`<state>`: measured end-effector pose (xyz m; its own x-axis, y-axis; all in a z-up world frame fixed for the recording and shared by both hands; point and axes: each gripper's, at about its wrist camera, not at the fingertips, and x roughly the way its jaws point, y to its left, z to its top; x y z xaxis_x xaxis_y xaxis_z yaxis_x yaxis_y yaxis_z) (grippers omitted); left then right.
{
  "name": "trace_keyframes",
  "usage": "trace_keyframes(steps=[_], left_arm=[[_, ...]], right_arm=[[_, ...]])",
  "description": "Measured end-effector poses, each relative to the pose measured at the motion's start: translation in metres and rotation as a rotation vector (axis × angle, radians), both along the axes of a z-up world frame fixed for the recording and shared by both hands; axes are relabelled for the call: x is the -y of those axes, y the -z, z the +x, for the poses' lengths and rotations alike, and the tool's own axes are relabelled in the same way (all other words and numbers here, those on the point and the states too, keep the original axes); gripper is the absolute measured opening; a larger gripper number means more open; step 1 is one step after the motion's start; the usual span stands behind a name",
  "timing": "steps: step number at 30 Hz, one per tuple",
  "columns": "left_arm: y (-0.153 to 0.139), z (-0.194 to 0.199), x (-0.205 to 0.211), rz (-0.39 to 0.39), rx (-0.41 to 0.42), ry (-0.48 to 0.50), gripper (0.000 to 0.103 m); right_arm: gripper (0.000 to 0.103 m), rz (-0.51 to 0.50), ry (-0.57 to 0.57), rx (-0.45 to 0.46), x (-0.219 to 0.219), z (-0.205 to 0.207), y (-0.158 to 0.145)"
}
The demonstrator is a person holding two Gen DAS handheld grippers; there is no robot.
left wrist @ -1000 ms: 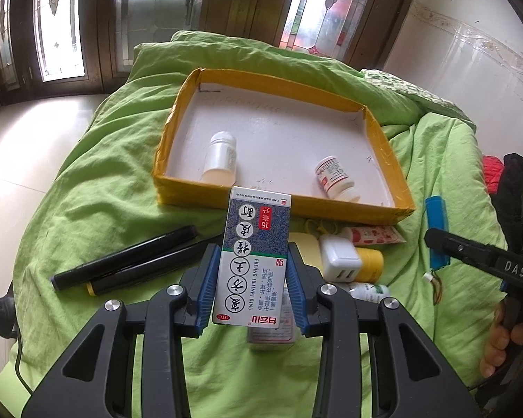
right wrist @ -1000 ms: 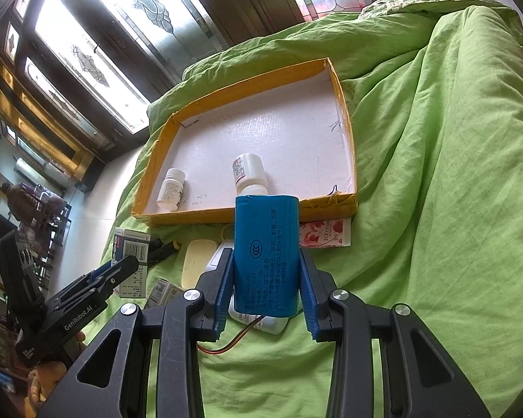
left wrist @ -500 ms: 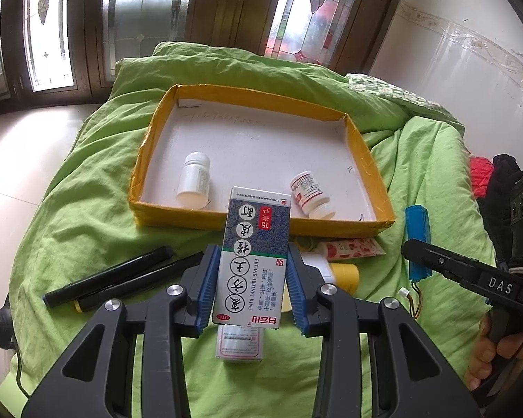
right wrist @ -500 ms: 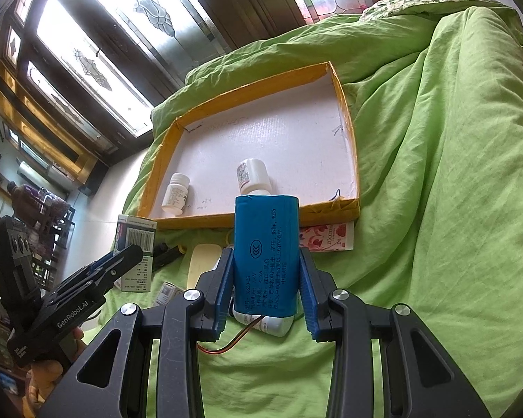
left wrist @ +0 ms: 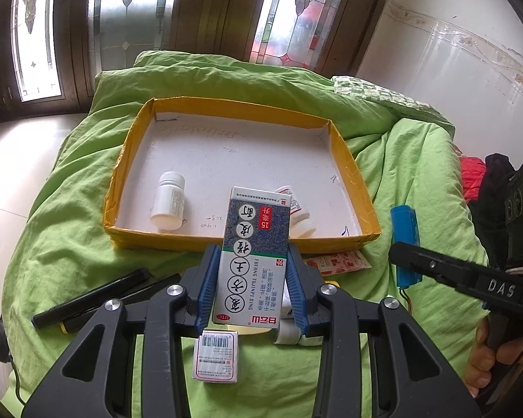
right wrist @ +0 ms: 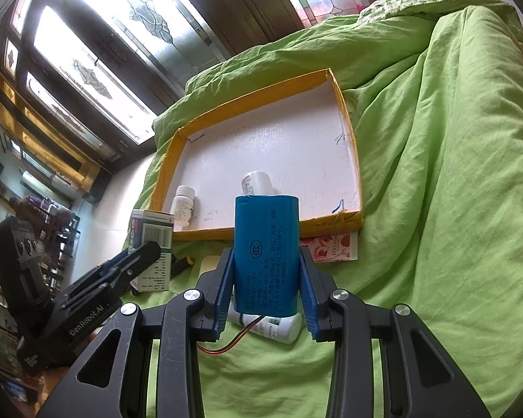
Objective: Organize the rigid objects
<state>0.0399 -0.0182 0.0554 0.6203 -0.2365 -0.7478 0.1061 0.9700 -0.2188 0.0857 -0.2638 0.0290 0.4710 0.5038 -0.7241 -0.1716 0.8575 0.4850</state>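
My left gripper [left wrist: 252, 287] is shut on a tall medicine box [left wrist: 254, 254] with Chinese print, held above the green quilt just short of the near wall of the yellow-rimmed tray [left wrist: 226, 244]. My right gripper [right wrist: 265, 287] is shut on a blue battery pack [right wrist: 266, 254] with red and black wires, also just short of the tray [right wrist: 345, 219]. Two white pill bottles lie in the tray, one at the left [left wrist: 169, 202] and one partly hidden behind the box [left wrist: 301, 224]. The right gripper [left wrist: 406, 254] and the battery pack [left wrist: 405, 230] show in the left wrist view.
On the quilt near me lie black pens [left wrist: 90, 296], a small white box with a barcode [left wrist: 215, 357], a floral sachet [left wrist: 338, 263] and a white bottle [right wrist: 279, 325] under the battery pack. Windows and a white wall stand behind the bed.
Both grippers have risen and moved toward the tray with their objects still held. The loose items on the quilt now lie lower in view, partly under the grippers.
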Motion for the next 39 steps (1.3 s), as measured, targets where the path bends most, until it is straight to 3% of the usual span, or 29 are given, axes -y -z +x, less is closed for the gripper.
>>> trace_keyframes(steps=[13,24,39], left_arm=[[-0.008,0.014,-0.001,0.006,0.002,-0.001,0.035],[-0.009,0.038,0.007,0.021,0.002,0.021,0.035],[0.009,0.075,0.012,0.025,-0.052,0.021,0.035]], right_arm=[[0.032,0.061,0.059,0.022,-0.011,0.036,-0.038],[0.032,0.070,0.102,-0.006,0.008,0.049,-0.010],[0.032,0.052,0.103,-0.030,0.005,0.058,-0.002]])
